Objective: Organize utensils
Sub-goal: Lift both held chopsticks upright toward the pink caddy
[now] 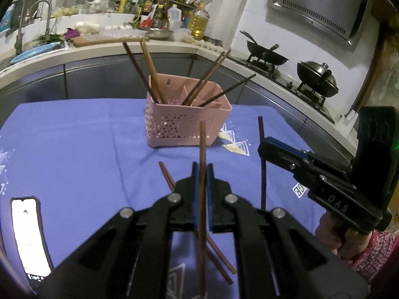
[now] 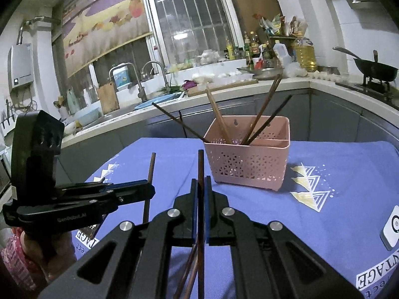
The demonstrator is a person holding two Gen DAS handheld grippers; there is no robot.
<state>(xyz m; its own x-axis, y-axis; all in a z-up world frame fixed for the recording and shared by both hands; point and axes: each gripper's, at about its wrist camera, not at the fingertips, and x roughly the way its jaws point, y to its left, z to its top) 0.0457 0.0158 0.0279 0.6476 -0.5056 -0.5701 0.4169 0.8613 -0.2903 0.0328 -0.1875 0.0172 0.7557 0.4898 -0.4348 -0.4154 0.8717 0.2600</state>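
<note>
A pink perforated utensil basket (image 1: 187, 127) stands on the blue cloth; it also shows in the right wrist view (image 2: 247, 164). Several brown chopsticks (image 1: 149, 74) lean in its compartments. My left gripper (image 1: 202, 174) is shut on a brown chopstick (image 1: 202, 149), held upright in front of the basket. My right gripper (image 2: 201, 186) is shut on a dark chopstick (image 2: 200, 167), also upright, to the basket's left in its view. The right gripper shows in the left wrist view (image 1: 264, 147) with its chopstick (image 1: 261, 174). Two loose chopsticks (image 1: 219, 259) lie on the cloth below the left gripper.
A lit phone (image 1: 30, 234) lies at the cloth's left edge. A white device (image 2: 391, 226) lies at the right edge. The kitchen counter (image 1: 99, 49) with sink, bottles and woks (image 1: 316, 77) curves behind the table.
</note>
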